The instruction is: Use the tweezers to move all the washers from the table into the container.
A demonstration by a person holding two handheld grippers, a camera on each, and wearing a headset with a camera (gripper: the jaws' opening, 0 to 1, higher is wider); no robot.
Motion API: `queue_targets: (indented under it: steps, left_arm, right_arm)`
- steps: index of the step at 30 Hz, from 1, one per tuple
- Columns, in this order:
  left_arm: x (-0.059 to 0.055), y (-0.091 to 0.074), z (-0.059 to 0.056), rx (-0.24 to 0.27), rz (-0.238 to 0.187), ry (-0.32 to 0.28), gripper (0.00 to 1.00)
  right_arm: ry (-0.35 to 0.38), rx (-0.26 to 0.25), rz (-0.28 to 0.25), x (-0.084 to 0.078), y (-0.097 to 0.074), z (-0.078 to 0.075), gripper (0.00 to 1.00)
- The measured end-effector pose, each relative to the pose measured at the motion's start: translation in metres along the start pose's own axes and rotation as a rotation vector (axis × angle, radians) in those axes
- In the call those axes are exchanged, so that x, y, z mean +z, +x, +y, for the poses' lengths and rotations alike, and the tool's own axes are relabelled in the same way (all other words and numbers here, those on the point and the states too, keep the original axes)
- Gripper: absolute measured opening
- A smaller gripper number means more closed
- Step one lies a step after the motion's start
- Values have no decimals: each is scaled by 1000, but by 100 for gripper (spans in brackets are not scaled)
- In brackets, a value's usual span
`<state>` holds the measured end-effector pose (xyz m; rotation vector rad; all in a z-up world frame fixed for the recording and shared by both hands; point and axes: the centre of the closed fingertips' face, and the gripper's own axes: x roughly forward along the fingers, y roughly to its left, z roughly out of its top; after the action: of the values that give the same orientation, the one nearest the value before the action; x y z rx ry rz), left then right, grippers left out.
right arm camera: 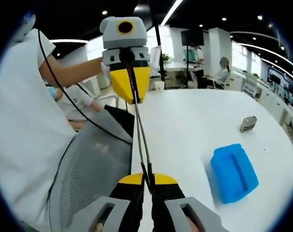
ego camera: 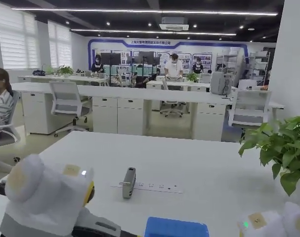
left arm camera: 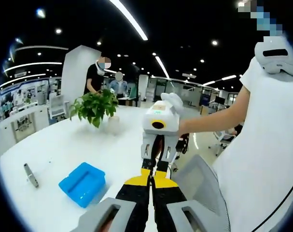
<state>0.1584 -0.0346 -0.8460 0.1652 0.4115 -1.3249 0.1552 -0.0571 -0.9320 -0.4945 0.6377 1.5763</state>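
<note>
Currently the tweezers [right arm camera: 139, 130] are held in the air between the two grippers, which are pointed tip to tip at the near edge of the counter [ego camera: 214, 168], above a grey chair [right arm camera: 88, 164]. The right gripper [right arm camera: 149, 179] is seen with its yellow-tipped jaws pressed together on one end of the tweezers. From there the two thin legs are seen running up to the left gripper [left arm camera: 153, 178]. In the right gripper view the left gripper's yellow jaws are closed around the other end. In the left gripper view those jaws are likewise seen drawn together, with almost no gap left between the tips.

A blue container [right arm camera: 233, 173] is set on the counter, open side up, well apart from both grippers. What lies inside it cannot be told. A small grey block [ego camera: 129, 182] is stood farther along the counter, beyond the container, beside a strip of sockets [ego camera: 154, 187] set flat into the top. A potted plant [ego camera: 283, 148] is placed at the counter's right side in the head view.
</note>
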Motion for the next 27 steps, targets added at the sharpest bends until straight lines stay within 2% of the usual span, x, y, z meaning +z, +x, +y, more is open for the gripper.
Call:
queue_targets:
  steps: [4, 9, 12, 13, 14, 16, 18, 21, 24, 25, 27]
  left_arm:
    - [-17, 1, 1, -6, 84, 13, 0]
    - [-43, 6, 4, -3, 241, 67, 0]
    - [-53, 10, 7, -3, 290, 100, 0]
    - [-57, 10, 9, 2, 315, 109, 0]
    - [-66, 10, 13, 10, 365, 123, 0]
    - [-79, 10, 19, 27, 435, 147, 0]
    - [-89, 14, 26, 52, 484, 185, 0]
    - [-101, 25, 32, 68, 511, 190, 0]
    - [-119, 33, 44, 99, 591, 250, 0]
    - [-123, 35, 46, 103, 606, 259, 0]
    - [-129, 43, 51, 106, 604, 252, 0]
  right_arm:
    - [-30, -1, 62, -9, 3, 0, 0]
    - [-64, -10, 132, -21, 4, -5, 0]
    - [-83, -14, 170, -26, 6, -8, 0]
    - [-90, -17, 182, -28, 6, -10, 0]
    - [-94, -19, 187, -28, 6, -11, 0]
    - [-100, -23, 187, -28, 5, -14, 0]
    - [-106, -35, 187, -27, 5, -19, 0]
    - [-131, -50, 237, -35, 9, -27, 0]
    - [-145, -68, 258, -44, 16, -35, 0]
    - [-148, -71, 260, -46, 18, -37, 0]
    - [-149, -78, 281, -54, 22, -43, 0]
